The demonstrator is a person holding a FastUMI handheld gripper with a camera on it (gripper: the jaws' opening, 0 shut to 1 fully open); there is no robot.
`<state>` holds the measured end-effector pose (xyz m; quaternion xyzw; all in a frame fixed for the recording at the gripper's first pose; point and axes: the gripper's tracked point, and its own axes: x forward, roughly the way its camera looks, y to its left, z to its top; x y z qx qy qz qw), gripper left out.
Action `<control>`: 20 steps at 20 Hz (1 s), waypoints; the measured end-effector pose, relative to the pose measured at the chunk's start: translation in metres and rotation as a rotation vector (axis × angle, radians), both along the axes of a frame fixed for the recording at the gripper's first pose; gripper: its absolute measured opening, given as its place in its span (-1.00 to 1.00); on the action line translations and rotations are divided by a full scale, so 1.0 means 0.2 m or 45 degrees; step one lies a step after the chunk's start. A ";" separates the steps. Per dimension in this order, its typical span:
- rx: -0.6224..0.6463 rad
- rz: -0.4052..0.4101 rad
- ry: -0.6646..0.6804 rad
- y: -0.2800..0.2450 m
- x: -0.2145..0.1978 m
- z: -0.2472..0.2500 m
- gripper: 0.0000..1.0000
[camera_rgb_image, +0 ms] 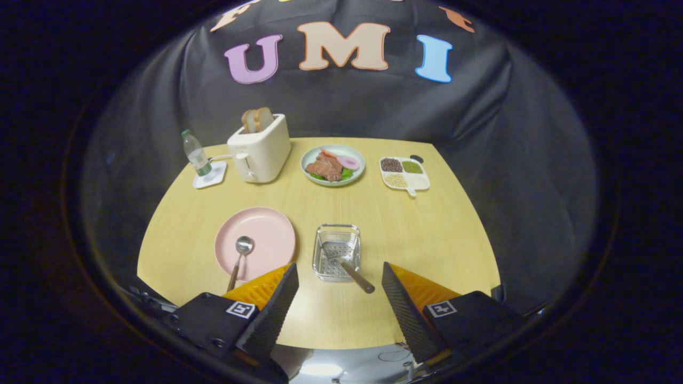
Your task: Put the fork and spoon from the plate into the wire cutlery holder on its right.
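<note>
The fingers (340, 298) are spread wide with nothing in them, hovering over the near edge of the light wooden tabletop (427, 240). Just ahead sits the square wire cutlery holder (337, 250) with the brown-handled fork (349, 269) already leaning in it. The steel spoon (240, 256) lies on the round pink plate (267, 234) just left of it; toaster (260, 149), water bottle (195, 153) and food dishes (333, 164) line the far edge.

A staged booth: black cloth wall (341, 101) behind a set table (427, 240).

The wooden table (416, 240) bears a pink plate (267, 234), wire holder (337, 250), toaster (261, 149), coaster (209, 176), food plate (357, 160) and divided dish (419, 182).
</note>
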<state>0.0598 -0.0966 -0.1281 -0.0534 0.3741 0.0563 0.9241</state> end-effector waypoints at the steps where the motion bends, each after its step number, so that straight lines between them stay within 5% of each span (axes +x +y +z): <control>1: 0.012 0.006 -0.036 0.05 -0.02 0.01 0.99; 11: 0.105 -0.022 -0.263 0.50 -0.22 -0.12 0.99; 20: 0.180 0.006 -0.165 0.83 -0.33 -0.57 0.99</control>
